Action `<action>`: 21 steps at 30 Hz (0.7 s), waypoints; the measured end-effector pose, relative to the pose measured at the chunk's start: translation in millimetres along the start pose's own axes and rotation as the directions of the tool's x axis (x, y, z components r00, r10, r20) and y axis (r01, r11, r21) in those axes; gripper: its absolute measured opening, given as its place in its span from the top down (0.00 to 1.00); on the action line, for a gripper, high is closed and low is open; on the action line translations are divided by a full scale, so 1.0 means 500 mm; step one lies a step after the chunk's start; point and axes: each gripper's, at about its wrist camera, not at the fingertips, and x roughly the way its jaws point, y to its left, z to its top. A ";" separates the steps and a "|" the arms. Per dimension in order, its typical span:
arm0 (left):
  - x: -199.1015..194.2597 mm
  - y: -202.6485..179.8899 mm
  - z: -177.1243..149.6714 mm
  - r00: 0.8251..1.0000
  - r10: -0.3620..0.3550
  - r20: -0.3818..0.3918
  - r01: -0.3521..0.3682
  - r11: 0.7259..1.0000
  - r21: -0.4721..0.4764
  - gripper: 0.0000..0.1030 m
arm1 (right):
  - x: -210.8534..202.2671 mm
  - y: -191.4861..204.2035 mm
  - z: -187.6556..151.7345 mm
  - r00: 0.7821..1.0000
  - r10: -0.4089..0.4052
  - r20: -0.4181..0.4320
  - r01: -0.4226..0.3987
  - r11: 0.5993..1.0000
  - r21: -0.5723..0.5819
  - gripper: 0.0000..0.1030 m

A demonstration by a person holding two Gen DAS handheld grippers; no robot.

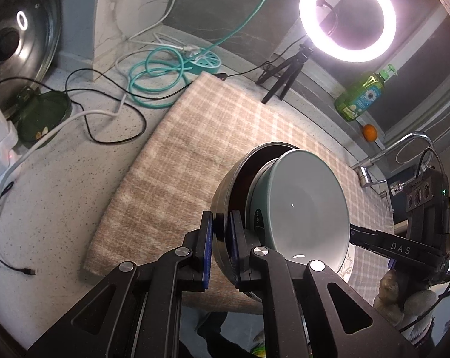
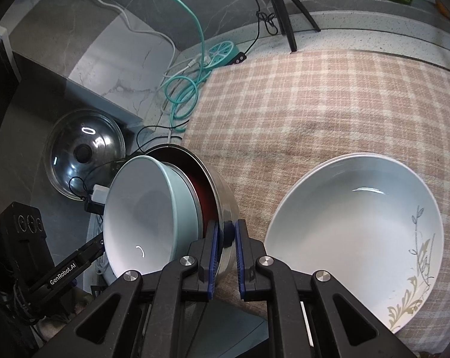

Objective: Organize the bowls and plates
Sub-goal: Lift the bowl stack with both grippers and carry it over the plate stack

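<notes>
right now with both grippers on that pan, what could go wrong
1. The teal bowl sits loose in the tilted steel pan; more tilt and it could slide out.
2. The left gripper and right gripper each pinch only the pan's thin rim, so it may twist or slip.
3. The white plates lie close beside the pan on the checked cloth; a swing or drop could chip them.

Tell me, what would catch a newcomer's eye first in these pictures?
Probably the stack of bowls: a pale blue bowl nested in a steel bowl, held tilted above the checked cloth, with the left gripper and right gripper clamped on opposite sides of the steel rim. Next, the glowing ring light behind, and the white plate on the cloth.
</notes>
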 end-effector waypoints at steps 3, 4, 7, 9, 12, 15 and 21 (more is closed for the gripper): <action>0.001 -0.021 0.006 1.000 -0.012 0.003 0.012 1.000 0.019 0.91 | -0.021 -0.010 0.004 1.000 -0.004 0.018 0.004 1.000 0.006 0.90; 0.001 -0.026 0.007 1.000 -0.015 0.004 0.015 1.000 0.024 0.91 | -0.028 -0.015 0.005 1.000 -0.005 0.024 0.004 1.000 0.011 0.90; 0.005 -0.052 0.011 1.000 -0.029 0.004 0.029 0.999 0.045 0.91 | -0.050 -0.030 0.007 0.999 -0.008 0.040 0.007 1.000 0.026 0.90; 0.009 -0.067 0.011 0.999 -0.036 0.000 0.036 0.998 0.058 0.91 | -0.065 -0.041 0.006 0.999 -0.012 0.052 0.010 0.999 0.036 0.90; 0.019 -0.090 0.009 0.999 -0.048 -0.012 0.049 0.996 0.074 0.91 | -0.081 -0.061 0.004 0.998 -0.020 0.063 0.016 0.998 0.053 0.90; 0.028 -0.110 0.005 0.998 -0.059 -0.024 0.061 0.994 0.086 0.91 | -0.097 -0.083 0.000 0.997 -0.029 0.072 0.023 0.997 0.070 0.90; 0.044 -0.146 -0.003 0.996 -0.075 -0.042 0.079 0.991 0.108 0.91 | -0.129 -0.116 -0.010 0.995 -0.049 0.089 0.040 0.995 0.093 0.90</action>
